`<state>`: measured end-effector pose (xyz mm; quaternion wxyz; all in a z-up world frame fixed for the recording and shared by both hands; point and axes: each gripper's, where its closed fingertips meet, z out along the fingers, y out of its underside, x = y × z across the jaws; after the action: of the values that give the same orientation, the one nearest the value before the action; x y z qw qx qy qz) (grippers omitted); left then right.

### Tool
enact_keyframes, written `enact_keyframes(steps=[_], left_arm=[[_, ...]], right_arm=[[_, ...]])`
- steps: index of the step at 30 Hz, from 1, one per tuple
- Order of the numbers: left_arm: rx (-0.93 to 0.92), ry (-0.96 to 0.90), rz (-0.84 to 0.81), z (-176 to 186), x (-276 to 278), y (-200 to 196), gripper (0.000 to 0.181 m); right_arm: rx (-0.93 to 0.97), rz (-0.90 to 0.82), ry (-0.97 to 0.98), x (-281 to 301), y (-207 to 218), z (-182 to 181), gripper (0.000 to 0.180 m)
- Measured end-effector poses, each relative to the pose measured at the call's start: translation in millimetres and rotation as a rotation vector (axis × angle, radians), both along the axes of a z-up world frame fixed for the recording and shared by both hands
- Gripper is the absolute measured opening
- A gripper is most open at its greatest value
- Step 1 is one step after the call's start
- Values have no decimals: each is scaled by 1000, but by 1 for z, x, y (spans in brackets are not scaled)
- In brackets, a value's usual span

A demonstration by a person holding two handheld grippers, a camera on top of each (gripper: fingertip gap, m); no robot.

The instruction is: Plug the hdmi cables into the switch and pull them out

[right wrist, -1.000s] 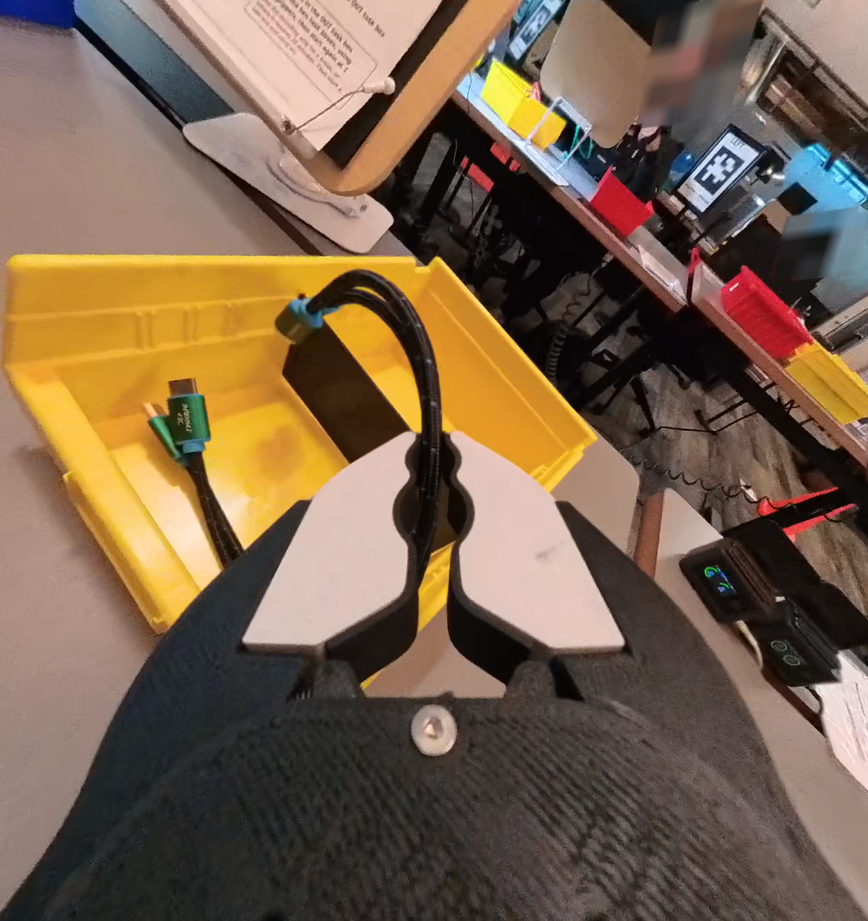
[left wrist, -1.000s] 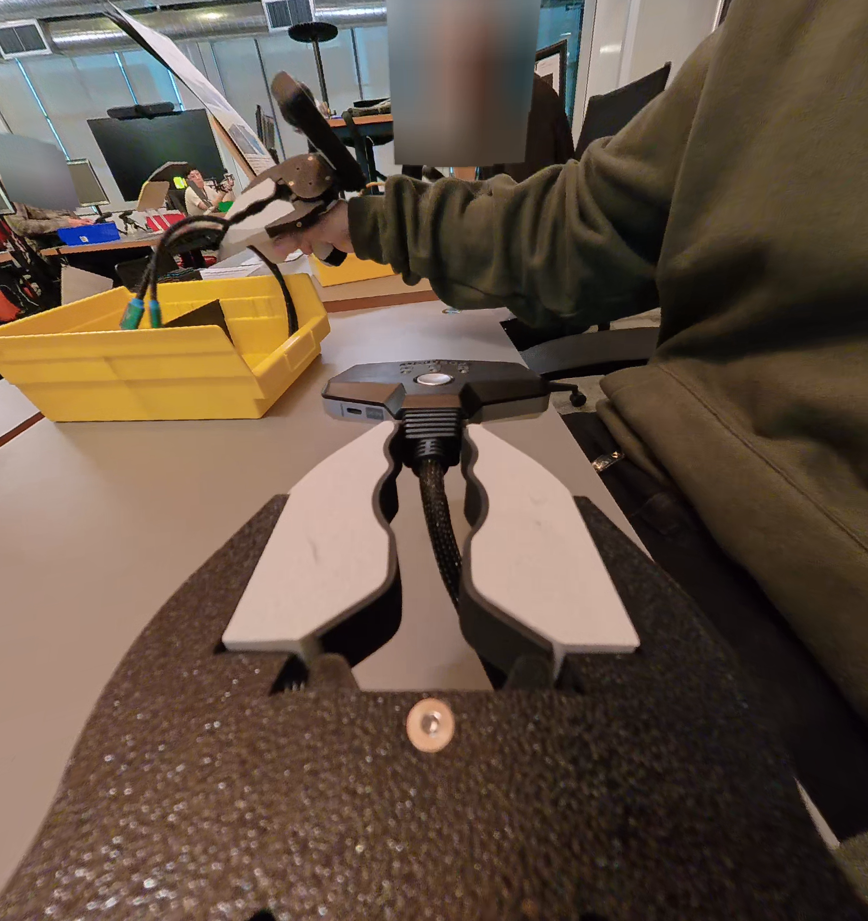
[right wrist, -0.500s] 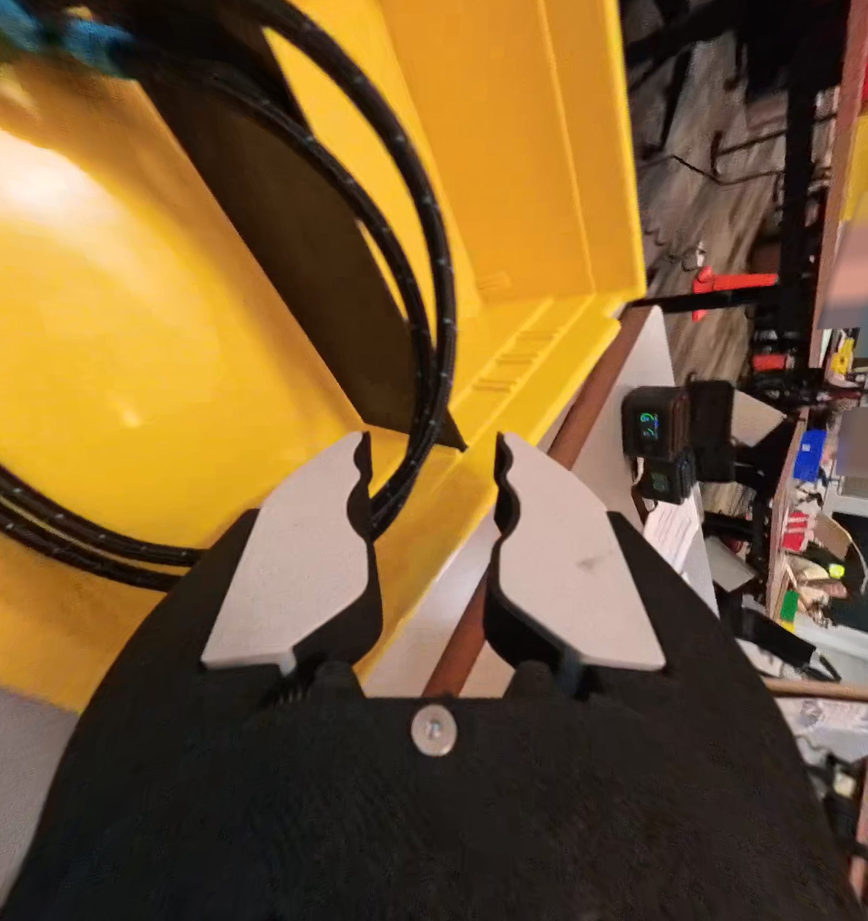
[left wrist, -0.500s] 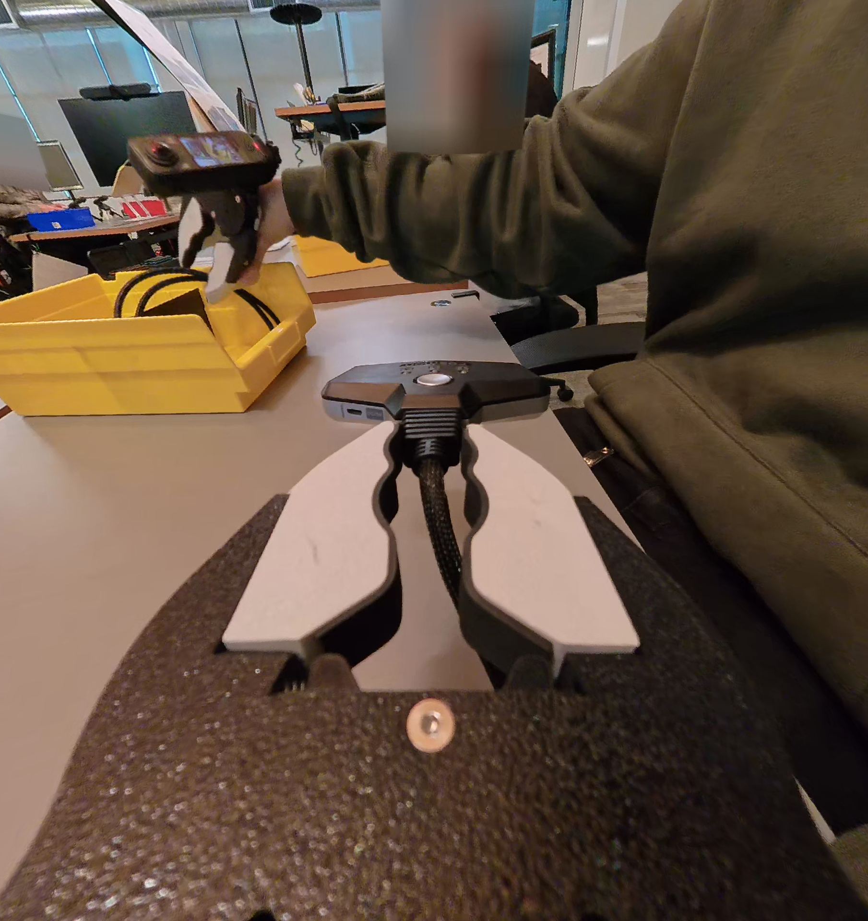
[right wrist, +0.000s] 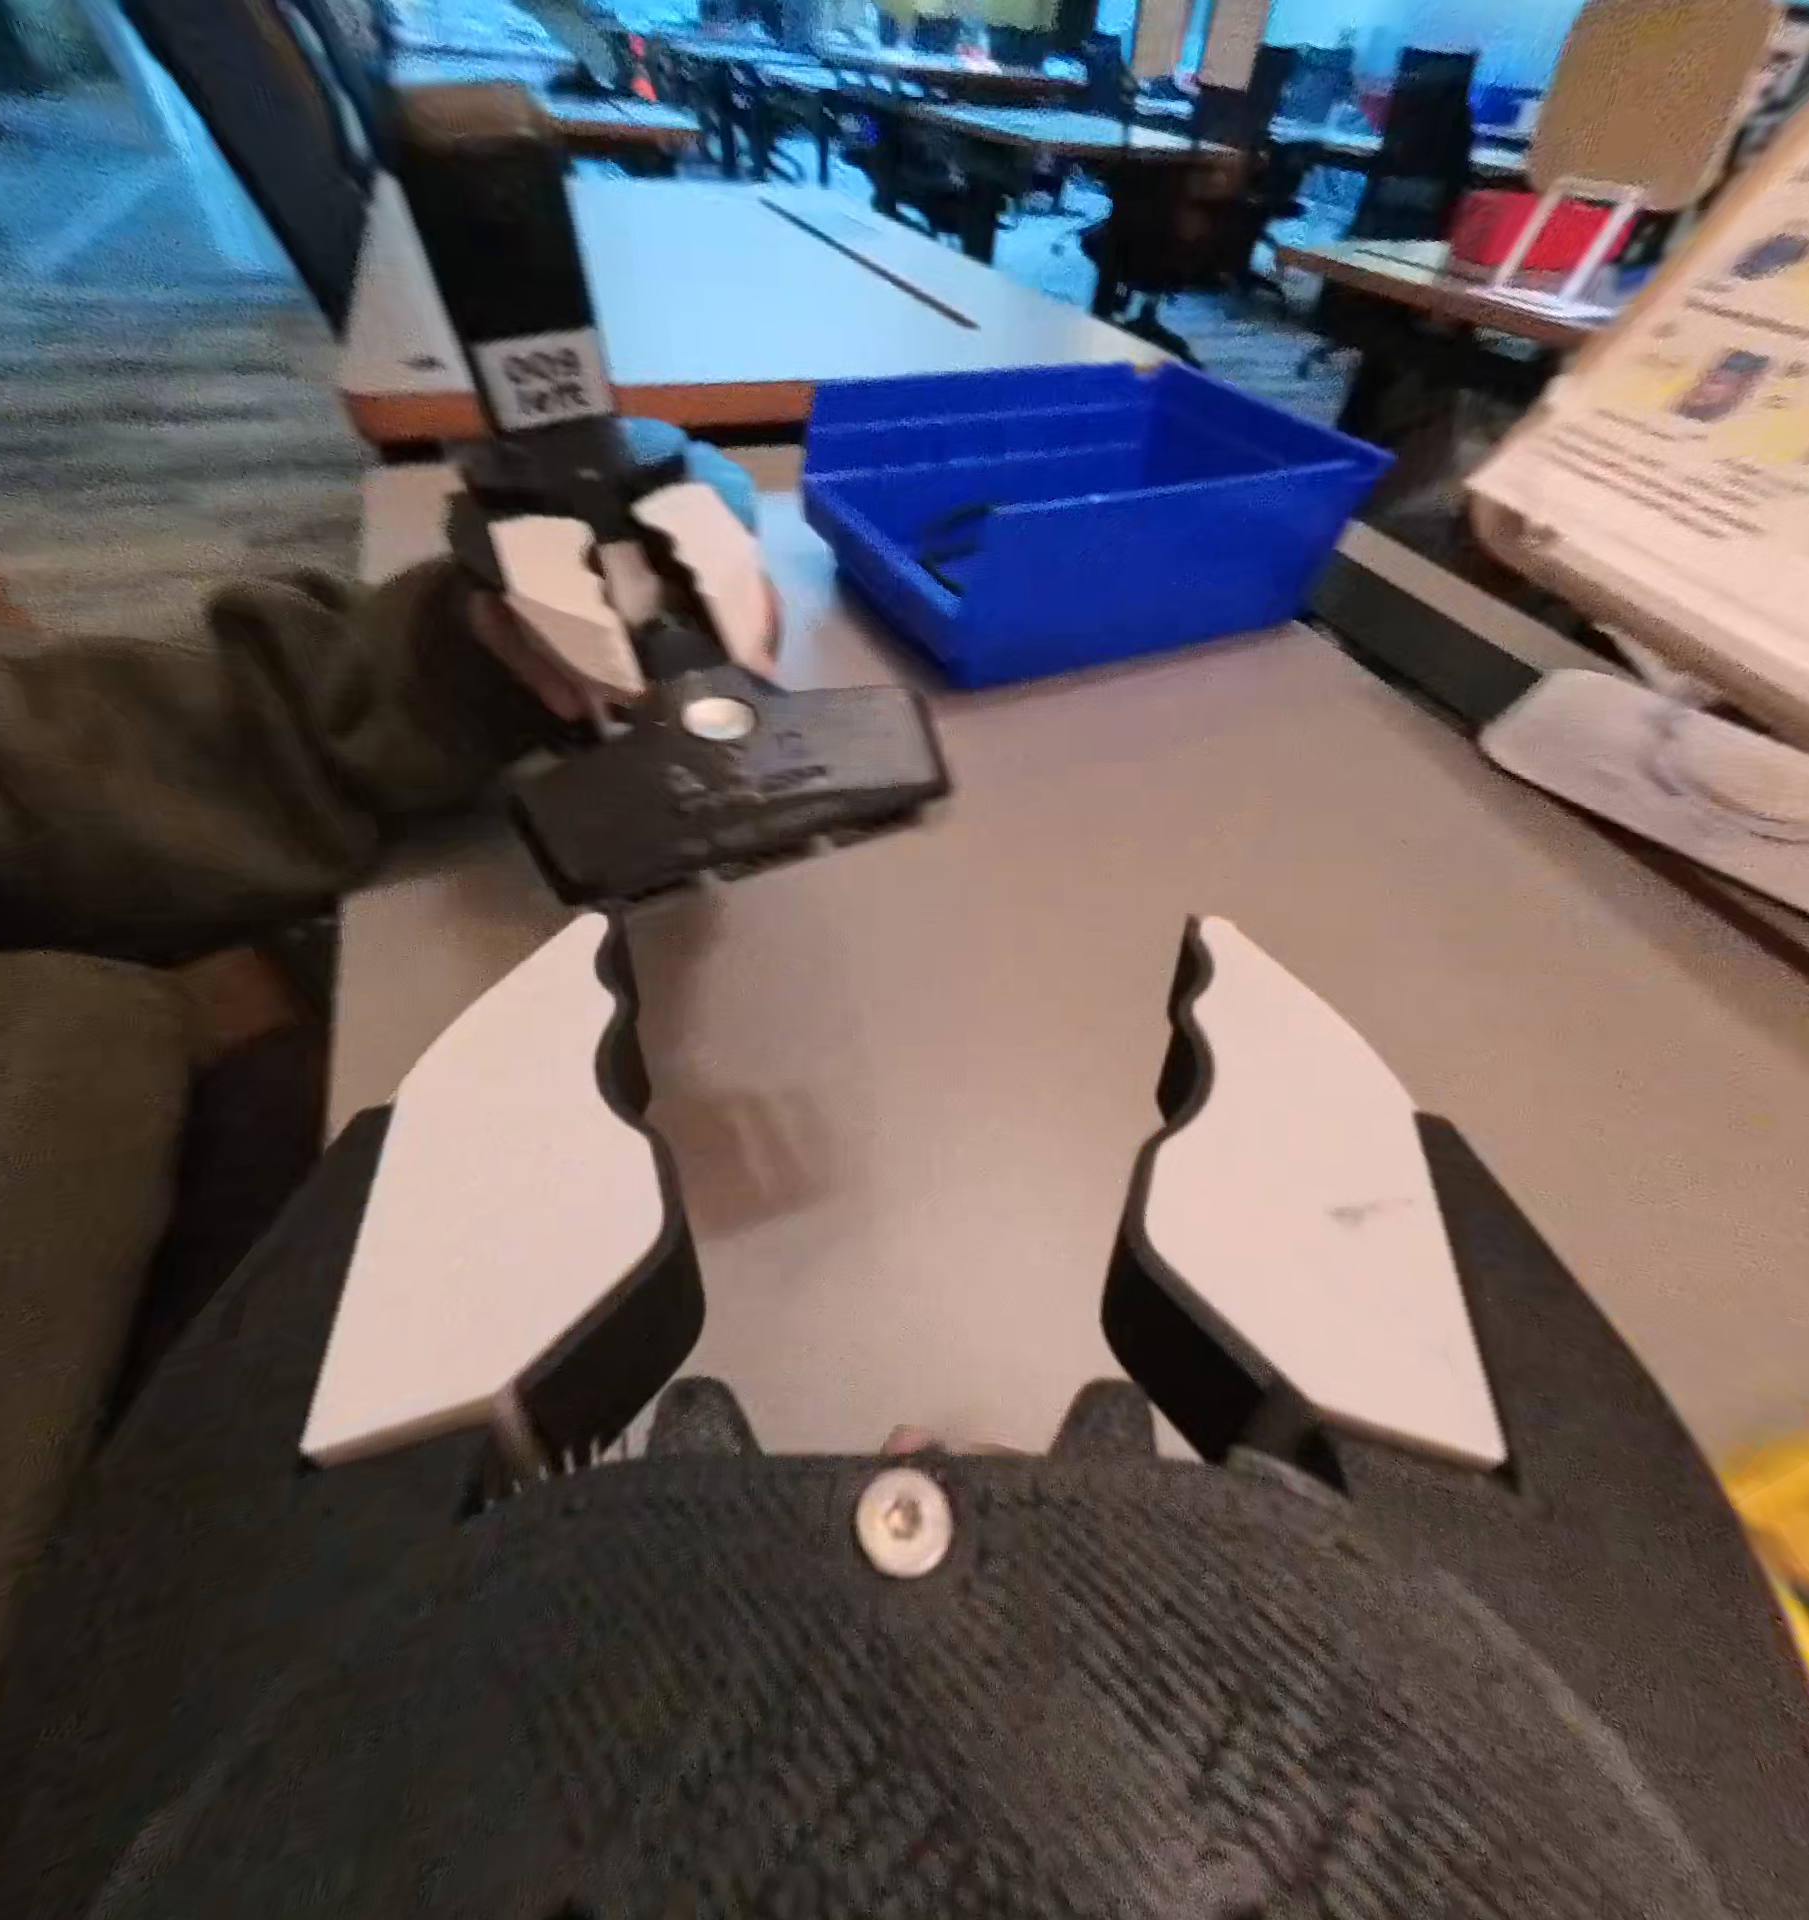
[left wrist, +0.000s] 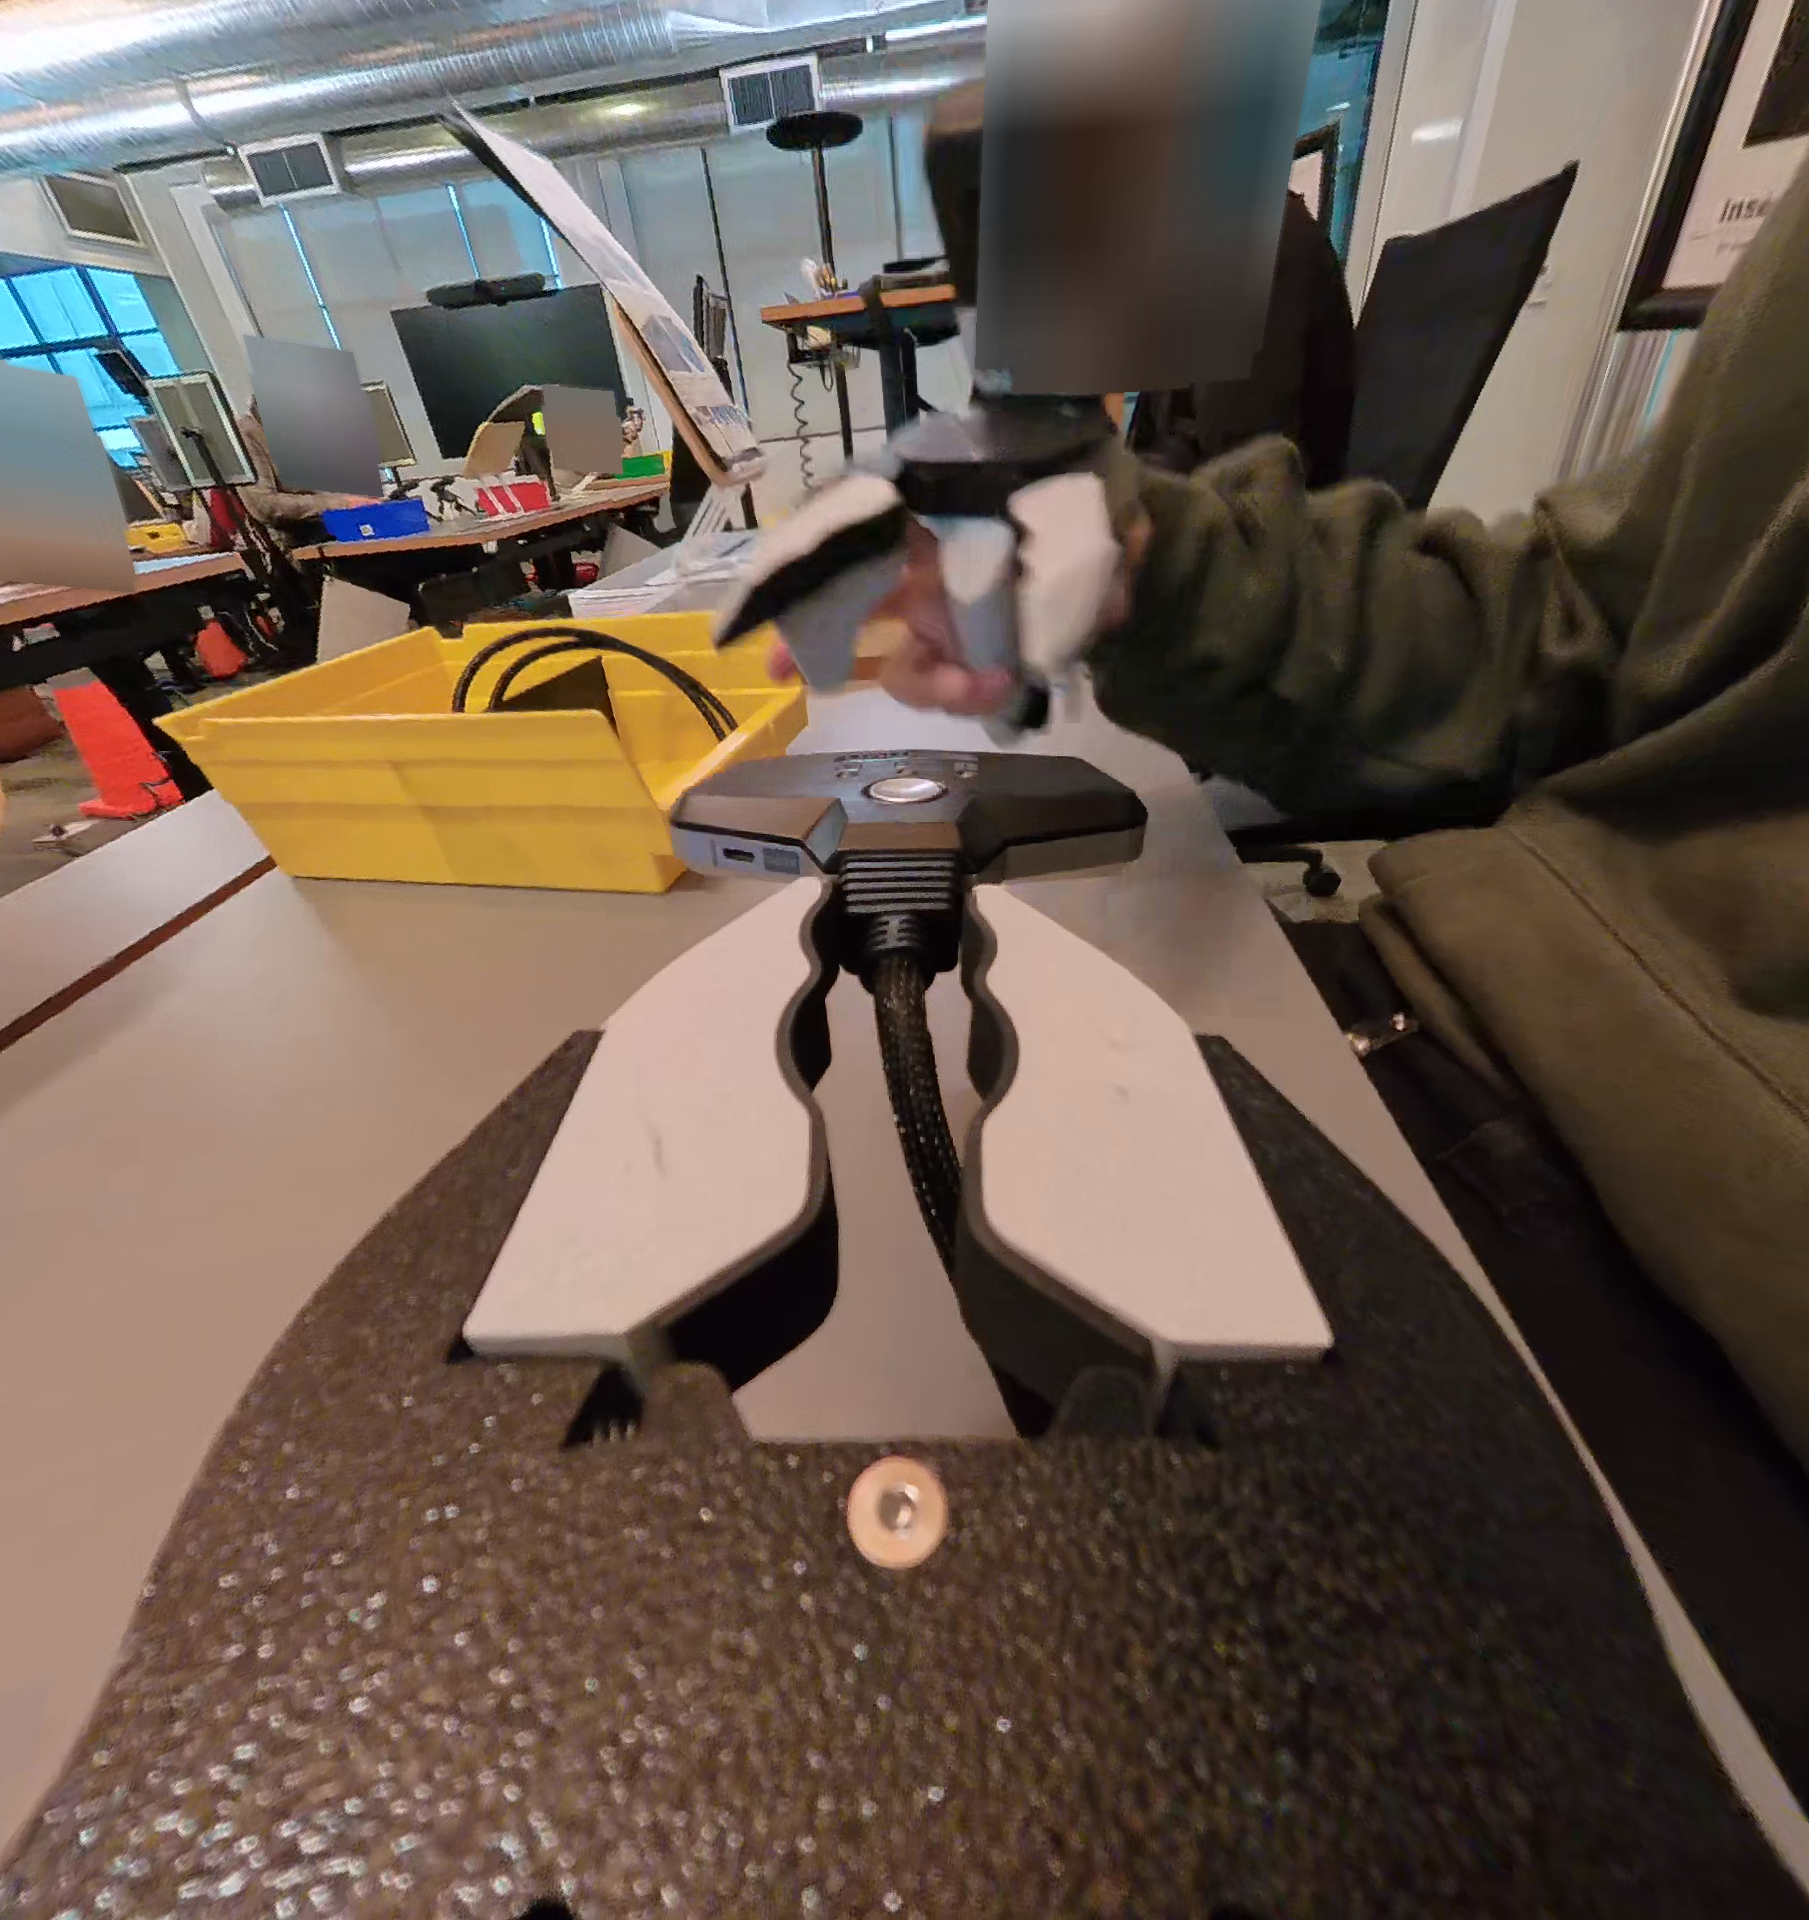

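Switch (left wrist: 908,816), black and flat with a round silver button, sits on the grey tabletop (left wrist: 256,1091) near its edge by my body. Its braided cable (left wrist: 910,1070) runs back between my left tool's (left wrist: 898,914) fingers, which are clamped on the ribbed plug at the switch. Right tool (right wrist: 905,935) is spread wide, nothing in it, hovering over bare tabletop just short of the switch.

Tabletop is plain, smooth, with a seam line at left. Room is an open office: rows of desks, monitors, big windows, exposed ducts overhead.

Left view only: yellow bin (left wrist: 443,790) behind the switch with black cables (left wrist: 588,655) looped in it, plus my right tool, blurred, raised above the switch. Right view only: blue bin (right wrist: 1076,520) past the switch, a tilted board with sheets (right wrist: 1731,457) on a stand at right, my left hand in an olive sleeve (right wrist: 152,769) gripping the left tool at the switch.

Right arm reaches across from my body, sleeve bunched at the wrist.
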<state>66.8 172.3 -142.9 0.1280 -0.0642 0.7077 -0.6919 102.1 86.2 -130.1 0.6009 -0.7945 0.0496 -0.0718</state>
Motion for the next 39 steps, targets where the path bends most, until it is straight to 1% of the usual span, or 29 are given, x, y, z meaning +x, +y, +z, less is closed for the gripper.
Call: enact_keyframes(steps=[2,3,5,6,7,8,11,12,13,14,16,19,21,23,24,27,29,31,33,35,39], left_arm=[[-12,-38,4,13,-4,-3,21],[-7,-78,6,20,-8,-5,21],[18,-168,22,34,-16,-7,21],[37,-205,29,40,-20,-8,21],[56,-240,33,45,-23,-9,21],[77,-274,37,50,-27,-10,21],[154,-329,49,52,-33,-14,21],[174,-337,49,51,-34,-16,21],[188,-344,46,49,-35,-18,21],[197,-350,49,49,-35,-20,21],[226,-358,69,47,-33,-20,21],[282,-328,95,41,-30,-18,21],[283,-261,101,39,-27,-19,22],[239,-193,144,45,-21,-18,22],[208,-170,189,51,-16,-15,25],[134,-126,337,76,-7,8,47],[60,-136,442,97,-5,28,52],[-62,-153,508,119,-7,45,50],[-168,-145,482,129,-12,52,39],[-190,-93,398,116,-10,48,35],[-107,68,358,67,15,38,35]], right_arm=[[81,72,158,-33,27,3,97],[141,81,273,-40,35,9,94],[288,60,535,-36,41,25,87],[349,67,672,-33,40,31,82],[389,90,784,-31,39,34,67],[404,119,856,-33,38,35,51],[424,236,929,-56,38,41,43],[430,279,932,-66,39,44,39],[413,280,925,-70,42,42,36],[405,264,894,-71,45,38,27],[450,266,865,-68,46,41,26],[448,261,870,-66,47,36,24],[451,239,772,-61,46,36,23],[467,208,689,-52,42,43,23],[489,191,672,-45,37,51,23],[546,135,564,-19,13,80,22],[572,88,496,0,-6,103,23],[573,10,415,24,-26,127,23],[576,-52,326,48,-44,155,22],[574,-80,263,66,-60,186,22],[512,-151,140,103,-77,241,22]])
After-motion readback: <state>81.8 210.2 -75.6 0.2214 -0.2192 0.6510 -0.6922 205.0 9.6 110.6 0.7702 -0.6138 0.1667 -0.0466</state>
